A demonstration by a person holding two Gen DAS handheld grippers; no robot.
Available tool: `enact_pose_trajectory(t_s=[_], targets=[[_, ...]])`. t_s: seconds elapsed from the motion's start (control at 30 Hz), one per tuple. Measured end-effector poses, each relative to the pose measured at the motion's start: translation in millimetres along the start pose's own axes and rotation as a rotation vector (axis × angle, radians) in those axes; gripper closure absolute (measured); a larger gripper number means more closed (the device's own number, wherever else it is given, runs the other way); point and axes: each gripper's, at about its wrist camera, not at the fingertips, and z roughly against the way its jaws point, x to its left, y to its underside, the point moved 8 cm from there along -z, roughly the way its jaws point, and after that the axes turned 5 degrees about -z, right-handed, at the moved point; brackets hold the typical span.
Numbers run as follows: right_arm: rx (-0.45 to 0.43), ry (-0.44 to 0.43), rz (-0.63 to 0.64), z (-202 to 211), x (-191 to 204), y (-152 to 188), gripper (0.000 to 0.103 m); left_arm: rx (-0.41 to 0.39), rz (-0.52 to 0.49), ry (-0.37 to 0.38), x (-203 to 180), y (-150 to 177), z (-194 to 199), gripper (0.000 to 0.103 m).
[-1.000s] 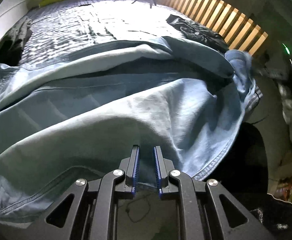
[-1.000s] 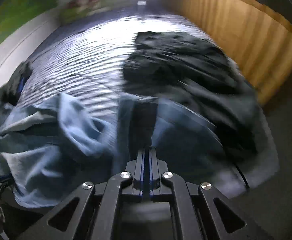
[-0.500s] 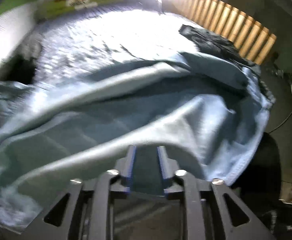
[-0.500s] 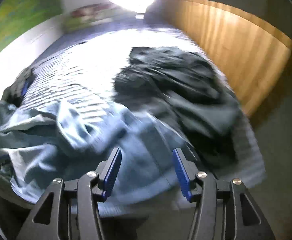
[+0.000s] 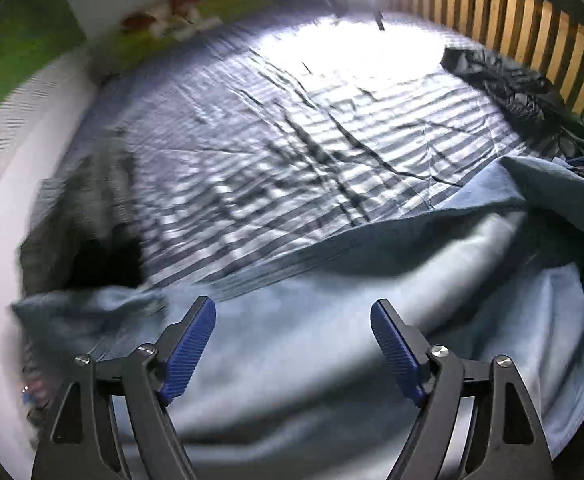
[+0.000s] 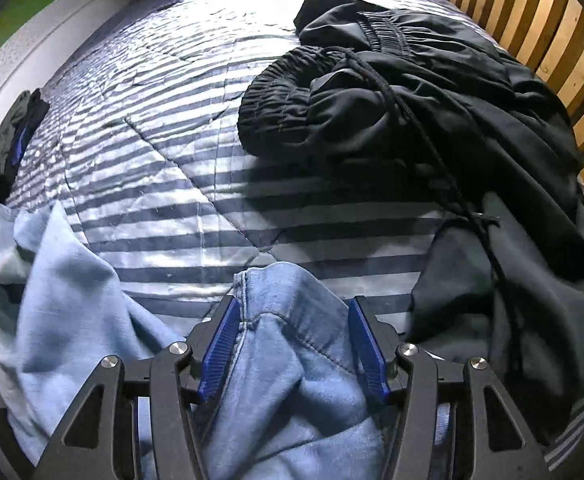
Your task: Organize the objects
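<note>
On striped bed cover point(image 6: 179, 184), light-blue garment point(image 6: 292, 360) is spread at near edge, laid flat probably for folding. Left gripper point(image 5: 292, 336) is seen opening wide above it, nothing held. Right gripper point(image 6: 289, 344) is half-open, hem fold lying loosely between jaws. Black clothes point(image 6: 412, 92) are heaped apart.

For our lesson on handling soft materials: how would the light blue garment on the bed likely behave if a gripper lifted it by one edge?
The light blue garment would probably droop limply, since it already lies in deep folds. Its thick stitched hem suggests some weight, so it may drag across the striped bedcover rather than lift clear.
</note>
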Motion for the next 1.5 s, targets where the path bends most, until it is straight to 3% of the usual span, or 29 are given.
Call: enact_pose_trajectory(t_s=[0.03, 0.1, 0.17, 0.27, 0.43, 0.53, 0.57, 0.6, 0.67, 0.7, 0.8, 0.9, 0.97, 1.03, 1.1, 1.17, 1.2, 1.27, 1.33, 1.37, 1.4, 1.47, 1.5], targets=[[-0.014, -0.001, -0.002, 1, -1, 2, 0.054, 0.017, -0.011, 0.016, -2, -4, -10, 0.020], [-0.025, -0.025, -0.028, 6, -3, 5, 0.079, 0.050, -0.076, 0.017, -11, -8, -30, 0.020], [-0.048, -0.032, -0.056, 17, -7, 7, 0.093, 0.067, -0.161, 0.004, -25, -8, -42, 0.020], [-0.097, -0.069, -0.130, 41, -19, 2, 0.095, 0.079, -0.227, -0.025, -34, -15, -61, 0.020], [-0.266, -0.117, -0.312, 112, -63, -7, 0.095, 0.056, -0.168, -0.004, -30, -40, -85, 0.019], [-0.405, -0.057, -0.442, 160, -103, -30, 0.095, 0.033, -0.177, -0.001, -35, -47, -91, 0.022], [-0.441, -0.057, -0.513, 174, -122, -37, 0.094, 0.022, -0.177, 0.019, -40, -49, -91, 0.039], [-0.438, -0.065, -0.542, 176, -131, -44, 0.092, 0.013, -0.172, 0.057, -46, -50, -91, 0.066], [-0.362, -0.048, -0.519, 160, -139, -63, 0.092, -0.005, -0.171, 0.068, -53, -53, -88, 0.093], [-0.340, -0.008, -0.507, 149, -142, -69, 0.088, -0.014, -0.181, 0.033, -55, -55, -87, 0.099], [-0.281, 0.079, -0.400, 119, -138, -80, 0.079, -0.012, -0.167, 0.014, -57, -57, -86, 0.101], [-0.293, -0.004, -0.367, 105, -136, -80, 0.079, -0.024, -0.163, -0.004, -52, -58, -81, 0.102], [-0.296, 0.010, -0.356, 100, -141, -76, 0.079, -0.028, -0.138, -0.003, -46, -60, -77, 0.103], [-0.298, 0.004, -0.345, 98, -145, -75, 0.071, -0.030, -0.120, -0.016, -34, -63, -76, 0.103], [-0.315, 0.019, -0.335, 97, -152, -78, 0.049, -0.033, -0.101, -0.021, -26, -65, -73, 0.103], [-0.318, 0.040, -0.288, 91, -153, -85, 0.035, -0.040, -0.087, 0.024, -23, -64, -69, 0.103], [-0.309, 0.051, -0.273, 83, -155, -88, 0.035, -0.032, -0.086, 0.062, -24, -63, -68, 0.099], [-0.286, 0.057, -0.293, 65, -162, -95, 0.035, -0.031, -0.095, 0.031, -21, -60, -65, 0.098], [-0.264, 0.018, -0.325, 50, -164, -100, 0.035, -0.015, -0.107, 0.054, -22, -55, -65, 0.073], [-0.249, -0.017, -0.349, 40, -164, -103, 0.035, -0.001, -0.118, 0.058, -23, -53, -67, 0.040], [-0.232, -0.042, -0.361, 32, -163, -105, 0.035, 0.014, -0.130, 0.046, -22, -51, -71, 0.014], [-0.209, -0.051, -0.374, 18, -157, -105, 0.036, 0.021, -0.155, 0.026, -24, -51, -79, 0.008], [-0.210, -0.058, -0.379, 16, -154, -105, 0.041, 0.029, -0.161, 0.035, -27, -51, -82, 0.008]])
